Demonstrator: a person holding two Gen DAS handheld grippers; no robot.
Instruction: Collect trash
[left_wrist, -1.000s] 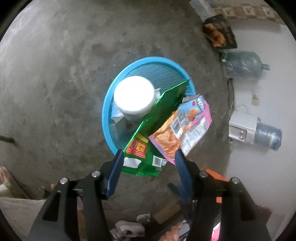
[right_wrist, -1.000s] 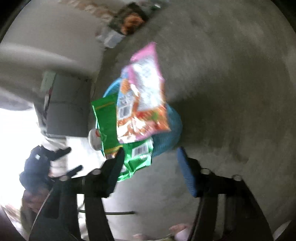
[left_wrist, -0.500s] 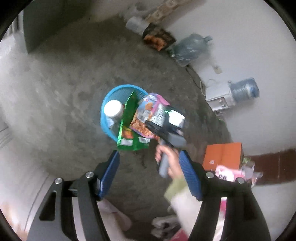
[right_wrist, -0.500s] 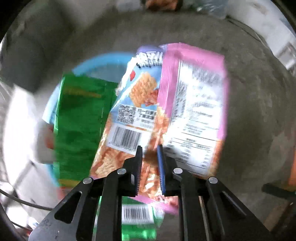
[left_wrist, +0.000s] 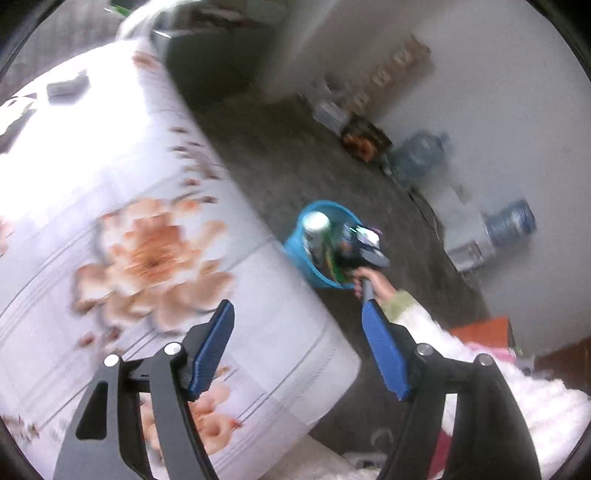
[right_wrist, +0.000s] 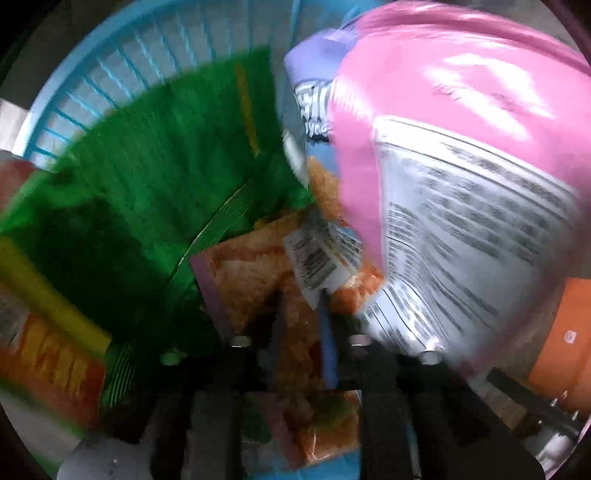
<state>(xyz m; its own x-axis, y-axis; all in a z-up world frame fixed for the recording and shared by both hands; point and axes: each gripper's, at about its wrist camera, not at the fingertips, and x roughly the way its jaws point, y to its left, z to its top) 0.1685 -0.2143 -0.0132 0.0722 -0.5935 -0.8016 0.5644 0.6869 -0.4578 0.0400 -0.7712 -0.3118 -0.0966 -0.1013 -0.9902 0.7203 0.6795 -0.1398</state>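
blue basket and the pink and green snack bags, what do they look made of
Blue basket: moulded plastic, judging by its slatted wall and even colour. Pink snack bag: thin glossy plastic film, with bright glare and printed text. Green snack bag: likely similar shiny film, creased; blur leaves it less sure.

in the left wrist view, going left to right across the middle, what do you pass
floral bedspread → blue basket → right gripper over the basket → white appliance → water jug
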